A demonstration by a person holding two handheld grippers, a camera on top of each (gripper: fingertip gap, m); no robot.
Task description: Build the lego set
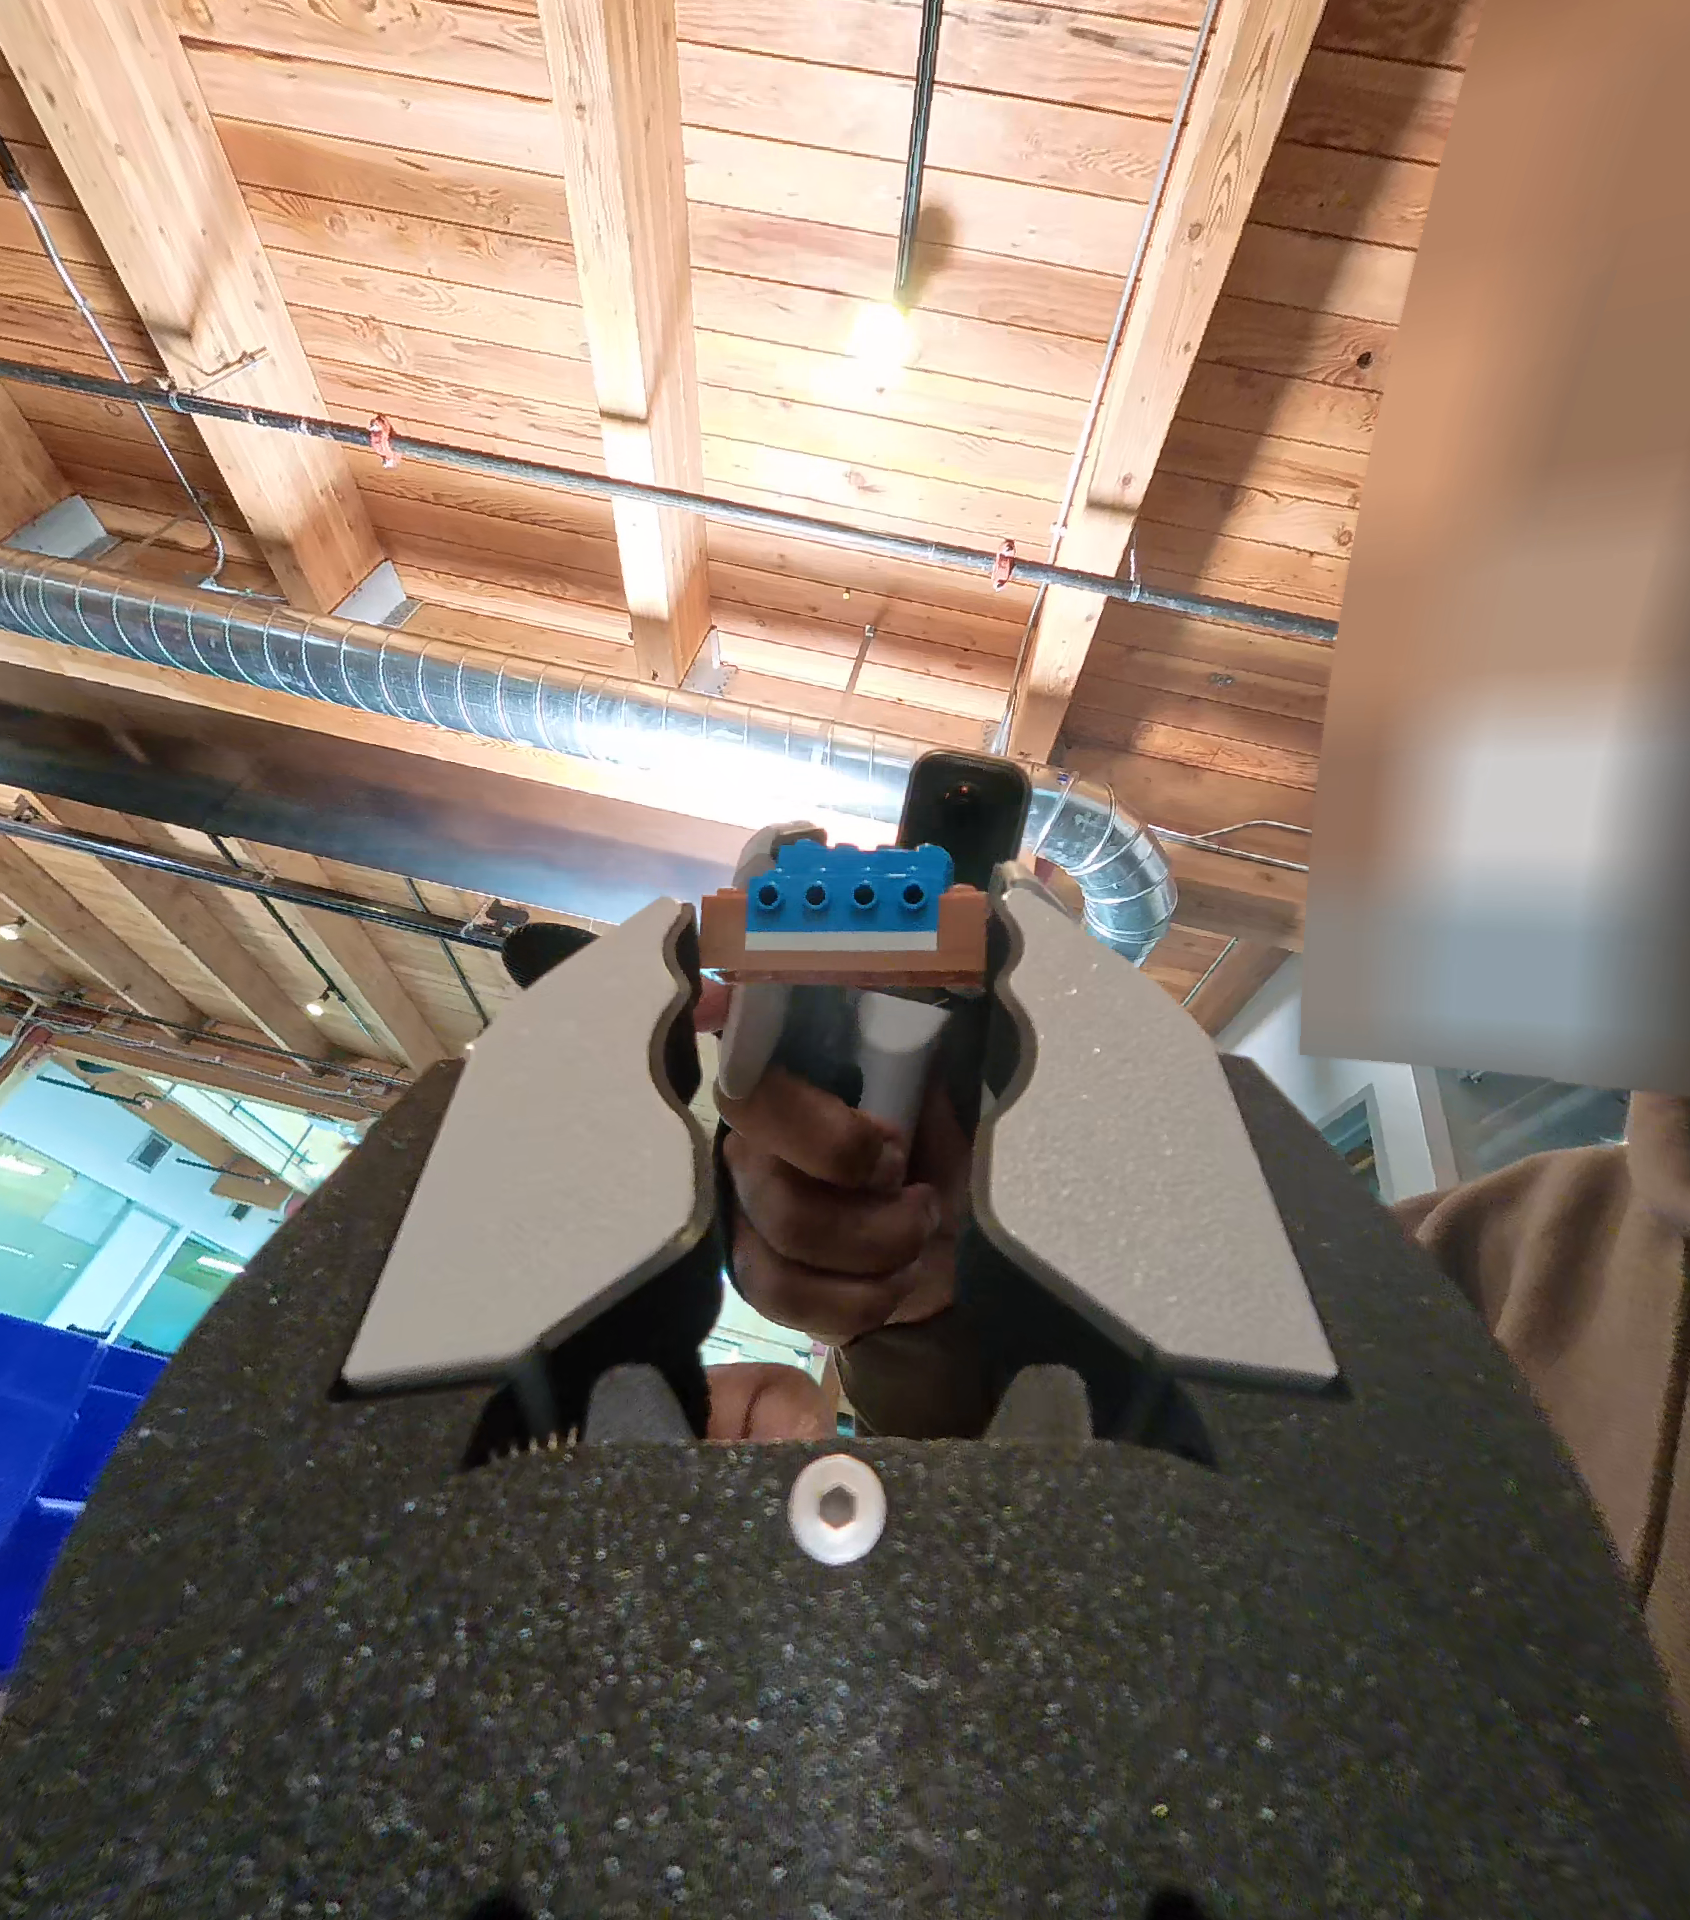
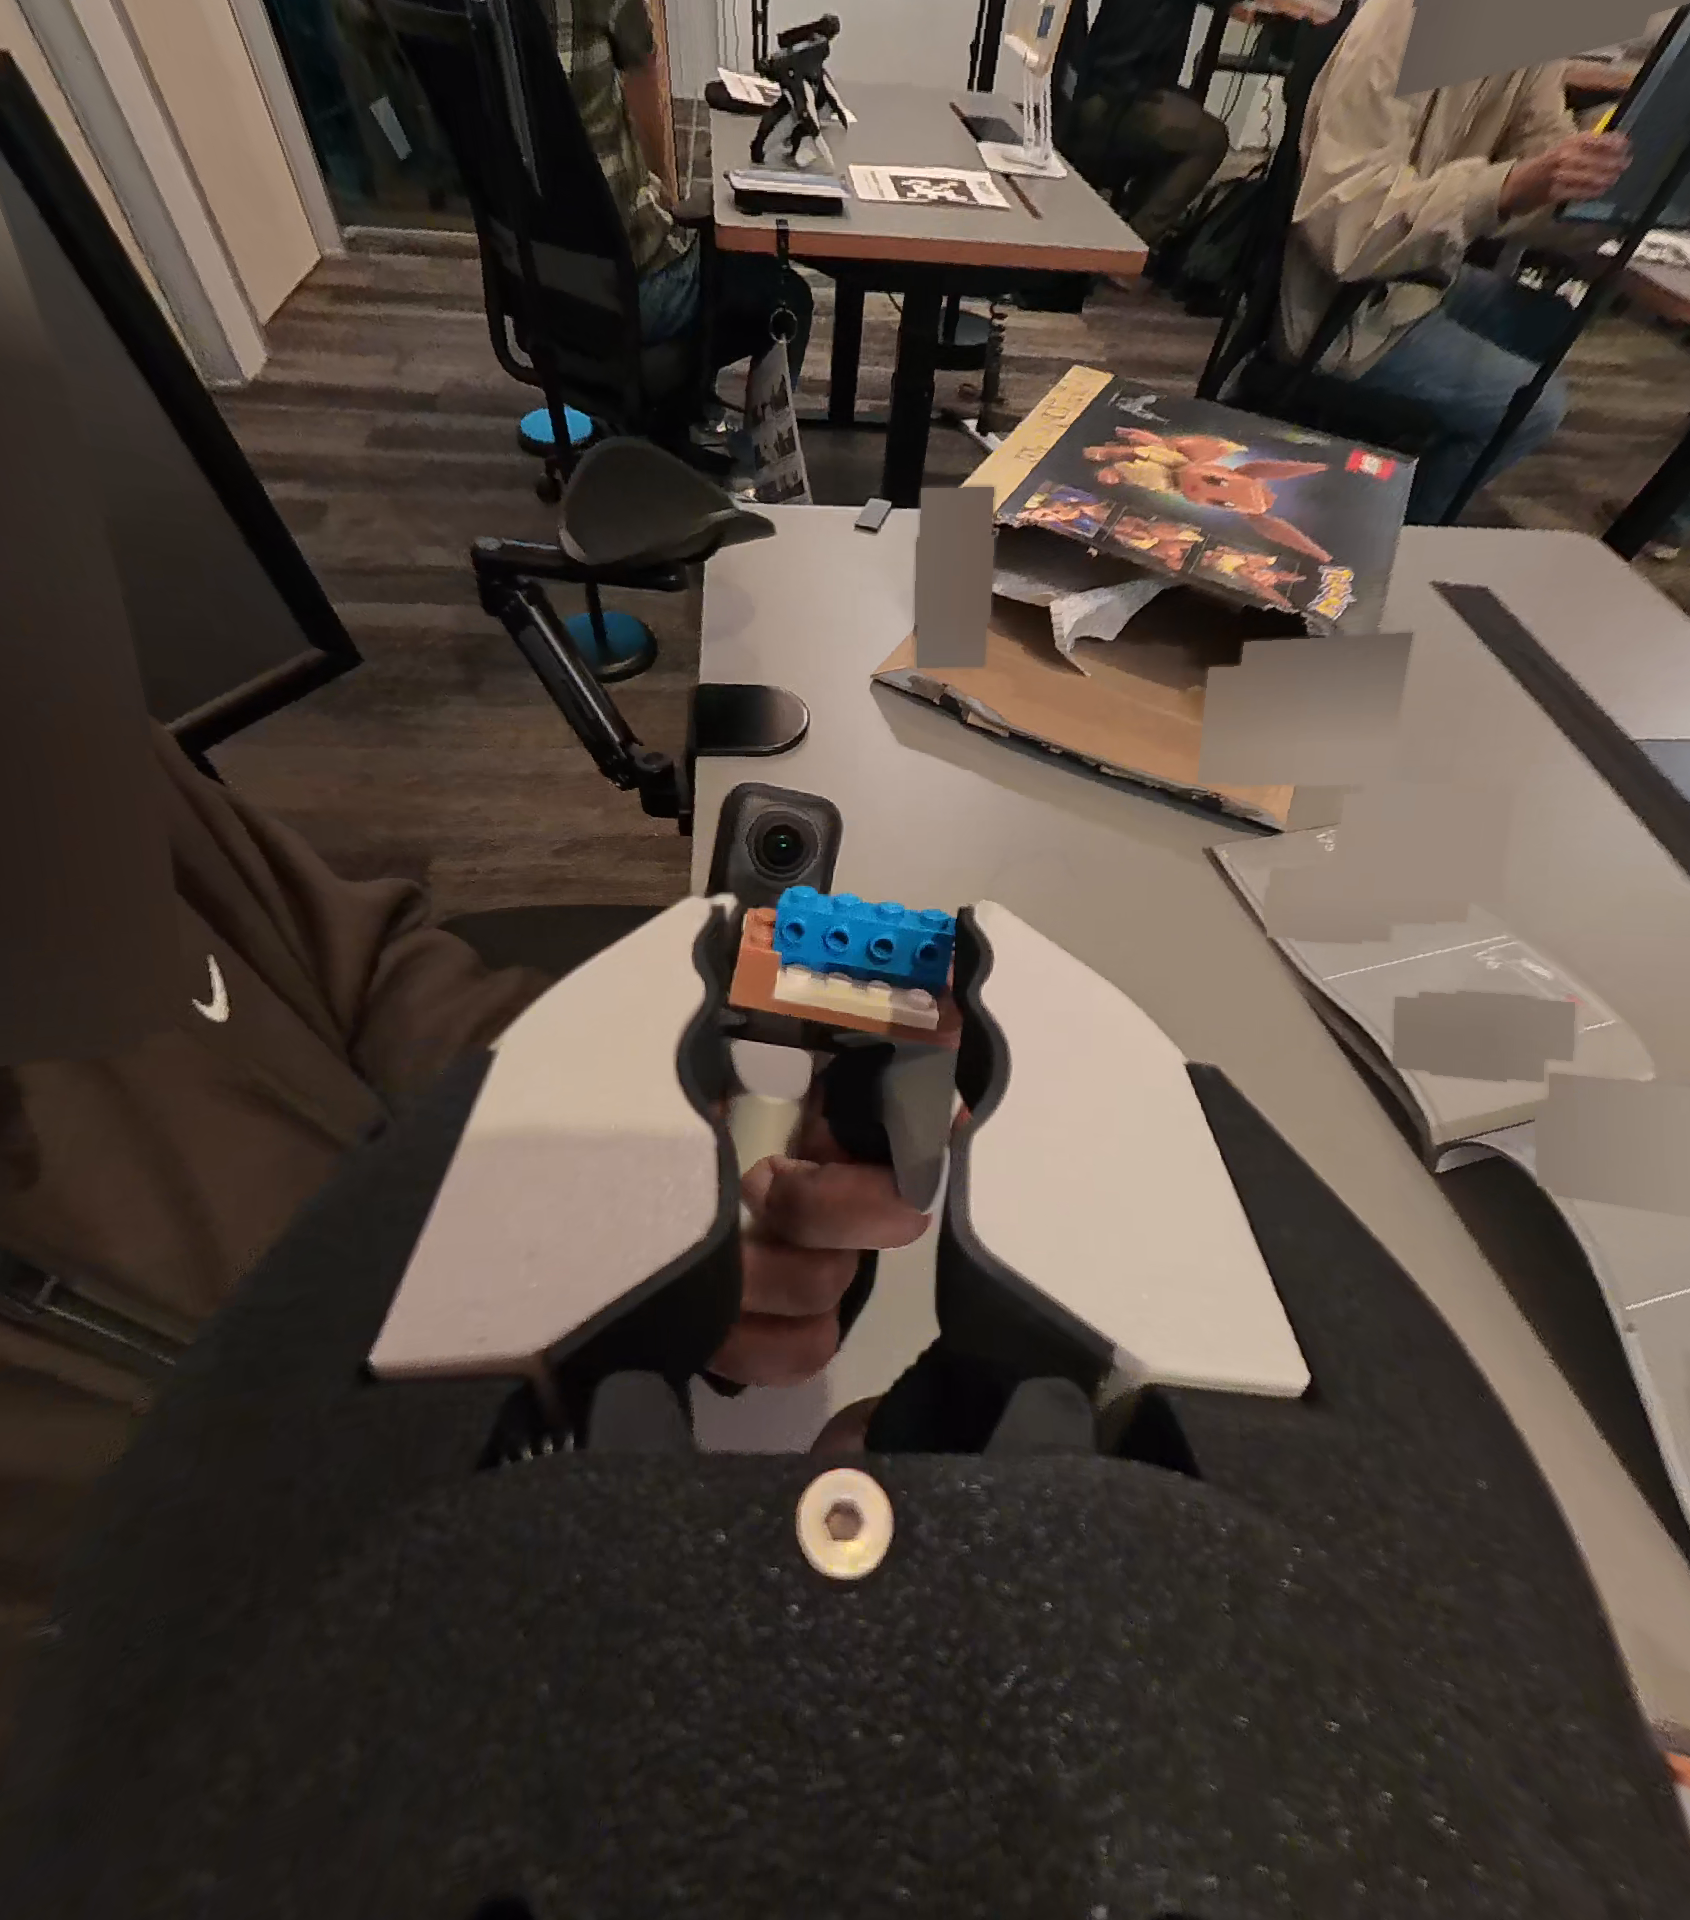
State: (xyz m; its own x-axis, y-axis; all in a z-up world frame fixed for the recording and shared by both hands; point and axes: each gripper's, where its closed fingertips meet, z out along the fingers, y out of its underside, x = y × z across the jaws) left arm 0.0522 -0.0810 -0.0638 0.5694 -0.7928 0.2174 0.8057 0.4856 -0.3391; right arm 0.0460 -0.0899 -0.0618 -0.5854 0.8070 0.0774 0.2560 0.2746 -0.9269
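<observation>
Left wrist view: left gripper (image 1: 843, 935), tilted toward a timber ceiling (image 1: 508, 312), fingers clamped on the ends of a lego piece (image 1: 843, 920) — brown plate, white strip, blue studded brick on top. Behind the piece: the other gripper's camera (image 1: 966, 810) and a hand (image 1: 820, 1195).

Right wrist view: right gripper (image 2: 841, 977), fingers closed on the same lego piece (image 2: 846, 971), held above the near edge of a grey table (image 2: 924, 831). Beyond the piece on the table: torn set box (image 2: 1184, 540); right of the piece: open booklet (image 2: 1495, 1039).
</observation>
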